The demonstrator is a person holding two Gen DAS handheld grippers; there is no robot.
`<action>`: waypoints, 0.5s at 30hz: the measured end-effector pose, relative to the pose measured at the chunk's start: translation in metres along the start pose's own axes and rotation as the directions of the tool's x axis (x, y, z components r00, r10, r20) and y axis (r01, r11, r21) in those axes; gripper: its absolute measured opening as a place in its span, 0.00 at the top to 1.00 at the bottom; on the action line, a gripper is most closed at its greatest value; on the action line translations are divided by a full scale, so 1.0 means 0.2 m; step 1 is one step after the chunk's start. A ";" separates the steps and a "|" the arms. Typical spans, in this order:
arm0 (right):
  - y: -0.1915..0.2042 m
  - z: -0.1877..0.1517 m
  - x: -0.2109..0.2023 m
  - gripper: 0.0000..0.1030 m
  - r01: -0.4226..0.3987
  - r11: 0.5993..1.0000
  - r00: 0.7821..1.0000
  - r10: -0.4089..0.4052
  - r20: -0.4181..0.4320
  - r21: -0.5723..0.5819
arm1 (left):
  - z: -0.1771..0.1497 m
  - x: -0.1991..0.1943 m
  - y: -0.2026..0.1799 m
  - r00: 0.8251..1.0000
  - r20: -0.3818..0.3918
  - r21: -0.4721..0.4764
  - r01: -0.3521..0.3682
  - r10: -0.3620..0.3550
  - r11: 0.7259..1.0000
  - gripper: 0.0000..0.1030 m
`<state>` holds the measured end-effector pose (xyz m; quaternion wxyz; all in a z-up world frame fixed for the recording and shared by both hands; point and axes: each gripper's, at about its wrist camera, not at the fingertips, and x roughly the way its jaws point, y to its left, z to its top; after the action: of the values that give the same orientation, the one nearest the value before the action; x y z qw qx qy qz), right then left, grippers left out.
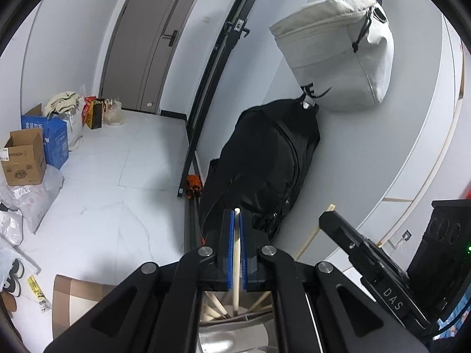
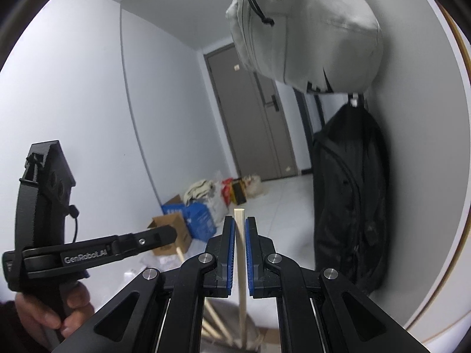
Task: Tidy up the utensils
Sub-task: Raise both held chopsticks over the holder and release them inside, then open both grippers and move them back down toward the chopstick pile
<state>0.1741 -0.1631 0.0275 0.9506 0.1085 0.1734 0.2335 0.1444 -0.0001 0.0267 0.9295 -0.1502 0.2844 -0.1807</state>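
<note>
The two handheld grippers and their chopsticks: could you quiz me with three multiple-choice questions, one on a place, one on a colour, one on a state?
1. Where does the white bag hang?
A. above the black bag
B. on the door
C. on the floor

2. What colour are the pads lining the gripper fingers?
A. red
B. blue
C. green

3. What is the left gripper doing?
A. standing wide open
B. gripping a cardboard box
C. clamped on a chopstick

Answers:
1. A, since the white bag hangs on the wall directly over the black one.
2. B, since both wrist views show blue pads.
3. C, since the pale stick sits pinched between its pads; the right gripper holds its own chopstick too.
</note>
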 end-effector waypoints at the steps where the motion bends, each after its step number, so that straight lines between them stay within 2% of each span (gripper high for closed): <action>1: -0.01 -0.01 0.00 0.94 -0.007 1.000 1.000 0.007 -0.019 0.006 | -0.01 0.00 0.00 1.000 -0.007 0.001 0.001 -0.001 1.000 1.00; 7: -0.03 -0.04 -0.02 0.92 -0.040 0.998 0.997 0.043 -0.070 0.045 | -0.04 0.00 -0.02 0.998 -0.046 0.003 0.046 -0.046 0.999 1.00; 11: -0.06 -0.05 -0.06 0.90 -0.057 0.994 0.994 0.064 -0.087 0.089 | -0.05 0.01 -0.03 0.991 -0.102 -0.002 0.087 -0.087 0.996 0.99; 13: -0.08 -0.05 -0.10 0.83 -0.064 0.991 0.993 0.075 -0.095 0.117 | -0.04 0.01 -0.04 0.987 -0.130 -0.007 0.095 -0.095 0.995 0.98; 14: -0.09 -0.05 -0.12 0.68 -0.069 0.989 0.993 0.081 -0.090 0.129 | -0.05 0.00 -0.04 0.985 -0.139 -0.009 0.099 -0.099 0.995 0.98; 15: -0.10 -0.05 -0.14 0.59 -0.077 0.986 0.993 0.090 -0.081 0.145 | -0.05 0.00 -0.05 0.985 -0.144 -0.008 0.094 -0.094 0.996 0.96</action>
<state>0.1542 -0.1927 0.0203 0.9214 0.1727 0.2261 0.2648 0.1364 -0.0101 0.0233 0.8969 -0.1504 0.3434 -0.2345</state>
